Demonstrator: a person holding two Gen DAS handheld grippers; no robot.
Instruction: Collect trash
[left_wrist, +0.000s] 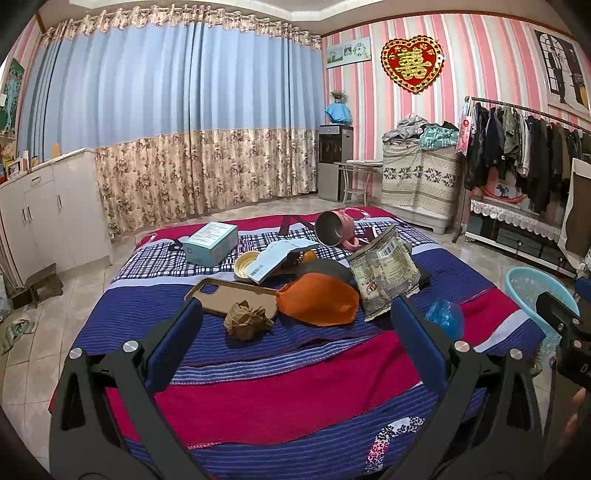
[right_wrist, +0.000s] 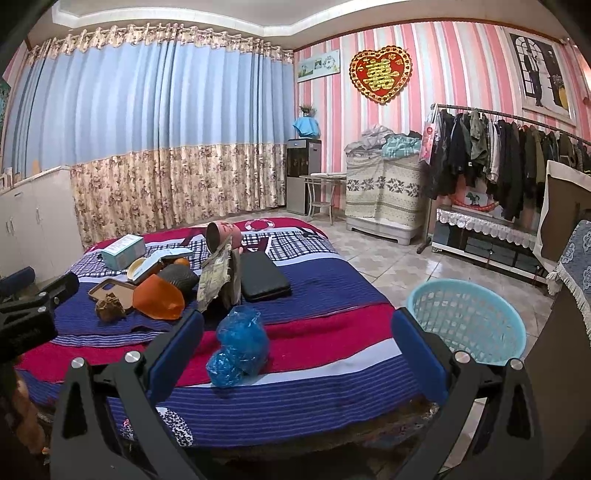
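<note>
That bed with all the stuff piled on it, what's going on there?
A person is clearing trash off the bed, with a two-finger gripper in each hand. Both the left gripper and the right gripper are open and hold nothing yet. The left one points at a crumpled brown paper ball; the right one faces a crumpled blue plastic bag. A light blue basket stands on the floor beside the bed, with nothing visible in it.
</note>
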